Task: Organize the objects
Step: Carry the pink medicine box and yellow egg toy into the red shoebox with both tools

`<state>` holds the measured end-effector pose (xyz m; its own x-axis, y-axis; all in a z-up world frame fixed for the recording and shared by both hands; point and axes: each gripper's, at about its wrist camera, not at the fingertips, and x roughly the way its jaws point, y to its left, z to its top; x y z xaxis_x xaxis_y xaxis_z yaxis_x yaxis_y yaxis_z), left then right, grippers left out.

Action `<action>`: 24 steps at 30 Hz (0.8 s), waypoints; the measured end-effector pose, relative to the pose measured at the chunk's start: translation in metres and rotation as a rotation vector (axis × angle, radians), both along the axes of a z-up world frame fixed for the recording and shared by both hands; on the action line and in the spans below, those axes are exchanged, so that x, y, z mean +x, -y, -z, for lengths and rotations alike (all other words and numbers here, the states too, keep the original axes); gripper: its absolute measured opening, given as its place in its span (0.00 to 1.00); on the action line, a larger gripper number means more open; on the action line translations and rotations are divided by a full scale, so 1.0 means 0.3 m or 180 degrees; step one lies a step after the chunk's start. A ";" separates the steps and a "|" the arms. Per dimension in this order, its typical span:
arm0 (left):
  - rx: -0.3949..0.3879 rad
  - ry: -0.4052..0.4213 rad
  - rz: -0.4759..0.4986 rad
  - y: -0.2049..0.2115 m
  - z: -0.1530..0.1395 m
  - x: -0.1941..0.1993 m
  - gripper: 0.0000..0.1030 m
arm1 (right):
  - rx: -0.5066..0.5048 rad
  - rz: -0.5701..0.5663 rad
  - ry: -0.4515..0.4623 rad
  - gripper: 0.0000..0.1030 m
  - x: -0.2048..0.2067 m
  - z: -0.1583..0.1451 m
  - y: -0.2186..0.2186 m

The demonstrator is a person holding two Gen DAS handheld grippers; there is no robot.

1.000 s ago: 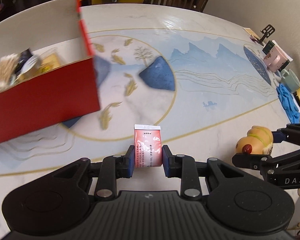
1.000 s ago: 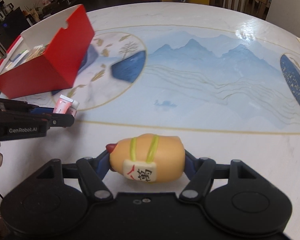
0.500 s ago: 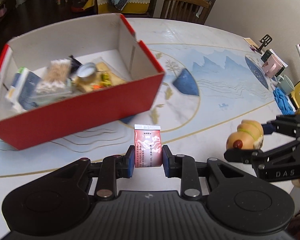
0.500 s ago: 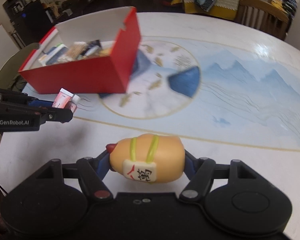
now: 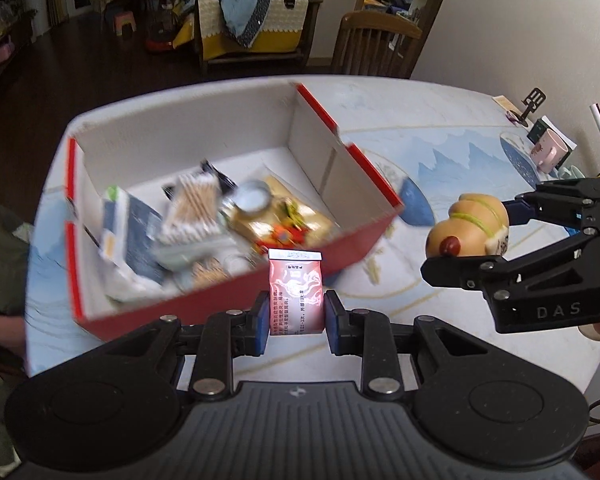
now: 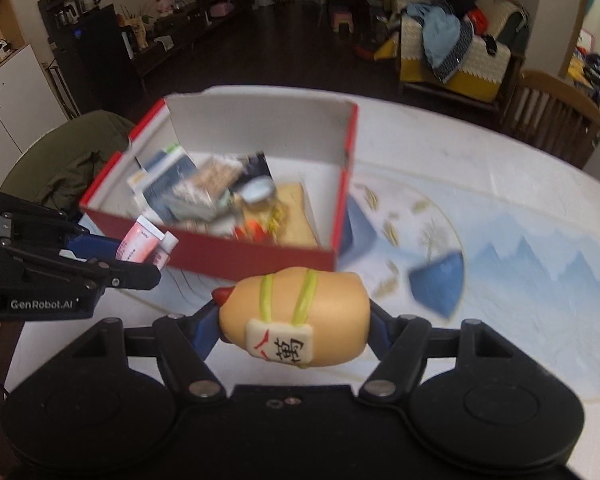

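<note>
Carrying pink tube (image 5: 296, 294) clenched in left gripper (image 5: 296, 316) and tan toy (image 6: 296, 318) gripped in right gripper (image 6: 294, 332) toward red box (image 5: 228, 292), risking clipping its near wall.

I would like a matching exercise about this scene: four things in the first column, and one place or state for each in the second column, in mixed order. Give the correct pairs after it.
Column one:
1. pink tube
2. tan gourd-shaped toy
3. red box
4. cotton swabs

Column two:
A. lies inside the box among other items
B. clamped in the left gripper
C. stands open on the table
D. clamped in the right gripper

Pairs: 1-B, 2-D, 3-C, 4-A
</note>
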<state>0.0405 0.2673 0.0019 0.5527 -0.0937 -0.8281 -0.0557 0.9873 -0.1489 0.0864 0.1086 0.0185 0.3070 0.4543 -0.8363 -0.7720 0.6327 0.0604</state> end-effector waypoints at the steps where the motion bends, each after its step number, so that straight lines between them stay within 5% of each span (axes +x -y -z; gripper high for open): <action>1: 0.0027 0.0033 0.0007 -0.017 -0.014 0.005 0.25 | 0.0003 0.0012 0.0034 0.69 0.004 -0.006 -0.022; 10: 0.0305 0.0231 -0.0033 -0.176 -0.091 0.093 0.26 | 0.0067 0.0026 0.0137 0.69 0.064 -0.012 -0.186; 24: 0.0527 -0.0063 -0.0142 -0.335 0.073 0.339 0.26 | -0.0205 0.0007 0.0102 0.69 0.150 0.129 -0.357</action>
